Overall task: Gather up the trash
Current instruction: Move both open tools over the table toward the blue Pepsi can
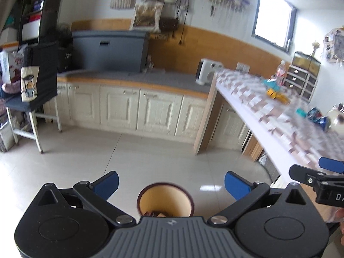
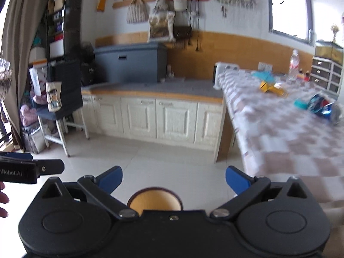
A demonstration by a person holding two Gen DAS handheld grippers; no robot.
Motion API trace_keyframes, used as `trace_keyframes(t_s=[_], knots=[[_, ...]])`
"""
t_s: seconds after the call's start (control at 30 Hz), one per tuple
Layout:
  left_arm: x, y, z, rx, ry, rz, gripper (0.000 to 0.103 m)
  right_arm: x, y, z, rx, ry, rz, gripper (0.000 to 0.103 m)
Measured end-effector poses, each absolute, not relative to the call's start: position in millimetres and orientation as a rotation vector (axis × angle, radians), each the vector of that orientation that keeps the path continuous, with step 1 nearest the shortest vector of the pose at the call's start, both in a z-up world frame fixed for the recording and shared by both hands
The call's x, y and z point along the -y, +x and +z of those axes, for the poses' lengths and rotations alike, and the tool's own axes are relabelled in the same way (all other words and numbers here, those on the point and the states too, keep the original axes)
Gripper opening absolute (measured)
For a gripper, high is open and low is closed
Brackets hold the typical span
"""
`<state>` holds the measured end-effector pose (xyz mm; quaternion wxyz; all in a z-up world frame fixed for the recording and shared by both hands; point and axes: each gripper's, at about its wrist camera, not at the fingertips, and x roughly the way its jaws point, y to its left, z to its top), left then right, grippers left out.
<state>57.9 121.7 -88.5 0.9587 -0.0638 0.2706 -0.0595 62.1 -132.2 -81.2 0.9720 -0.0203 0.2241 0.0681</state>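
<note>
Both grippers, left [image 1: 171,185] and right [image 2: 173,179], gape empty above the bin [image 1: 165,201]; wrappers [image 2: 322,105] far along the table's [image 2: 279,146] right edge risk overreaching.

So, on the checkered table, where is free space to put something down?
The near half of the checkered table is bare, up to the crumpled blue wrapper. The far end is crowded: yellow wrapper, teal paper, water bottle.

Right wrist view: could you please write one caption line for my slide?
Right gripper open above a round bin on the floor, wrappers waiting on the checkered table.
</note>
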Motion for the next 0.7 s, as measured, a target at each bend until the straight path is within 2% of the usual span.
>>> trace_keyframes(t_s=[0.33, 0.7], knots=[[-71, 46, -45, -0.392, -0.079, -0.226, 0.103, 194, 19, -38, -0.292, -0.02, 0.076, 0.103], [18, 57, -13, -0.285, -0.037, -0.426, 0.103, 277, 5, 2, -0.184, -0.172, -0.056, 0.103]])
